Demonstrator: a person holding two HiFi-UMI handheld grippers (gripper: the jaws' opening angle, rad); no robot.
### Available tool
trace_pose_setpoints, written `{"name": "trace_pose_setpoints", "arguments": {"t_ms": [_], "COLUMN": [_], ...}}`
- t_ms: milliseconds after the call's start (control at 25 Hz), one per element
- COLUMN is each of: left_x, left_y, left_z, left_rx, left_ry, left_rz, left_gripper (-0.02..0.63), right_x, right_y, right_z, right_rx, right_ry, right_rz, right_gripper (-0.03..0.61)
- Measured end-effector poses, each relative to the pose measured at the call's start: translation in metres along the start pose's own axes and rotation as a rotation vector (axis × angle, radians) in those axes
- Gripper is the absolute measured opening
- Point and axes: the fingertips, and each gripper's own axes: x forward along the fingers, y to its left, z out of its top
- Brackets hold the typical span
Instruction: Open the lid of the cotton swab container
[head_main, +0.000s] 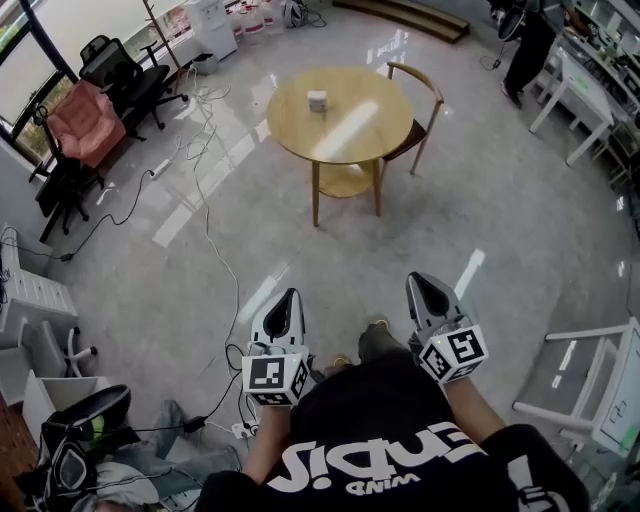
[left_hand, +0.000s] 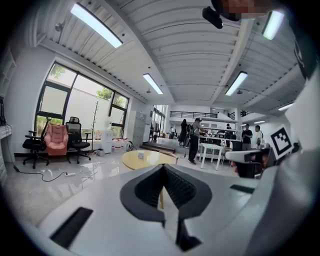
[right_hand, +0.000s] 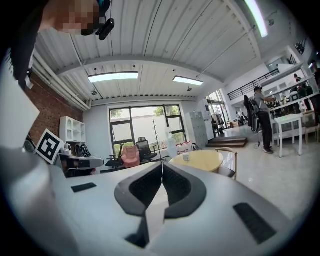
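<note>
Cotton swab container: small white box with its lid on, sitting on the round wooden table, on the far-left part of the top and clear of the edge. Nothing else on the tabletop. Wooden chair is tucked against the table's right side. Both grippers are well short of the table, on its near side, held low in front of the person's black T-shirt. Left gripper: jaws fully together, nothing between them, tips aimed toward the table. Right gripper: same, jaws closed tip to tip and empty; in the right gripper view the table sits just right of the jaw line. Bare glossy floor between grippers and table. Left of the table, a cable trails across the floor toward the near side. Further left of the table are a pink armchair and a black office chair. Beyond the table to the right, a person stands at white desks.
</note>
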Motion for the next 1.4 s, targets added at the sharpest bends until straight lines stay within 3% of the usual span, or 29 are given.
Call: {"name": "trace_pose_setpoints", "arguments": {"t_ms": [440, 760, 1400], "left_x": [0.041, 0.093, 0.21], "left_y": [0.019, 0.051, 0.082], "left_z": [0.004, 0.021, 0.061], "left_rx": [-0.002, -0.009, -0.031], "left_ry": [0.008, 0.004, -0.005], "left_rz": [-0.015, -0.007, -0.001], "left_gripper": [0.008, 0.008, 0.008], "right_x": [0.041, 0.105, 0.208], "right_y": [-0.02, -0.036, -0.107], "right_z": [0.004, 0.014, 0.04], "right_rx": [0.008, 0.013, 0.015], "right_ry": [-0.005, -0.003, 0.006], "right_rz": [-0.002, 0.03, 0.045], "right_gripper": [0.002, 0.002, 0.002]}}
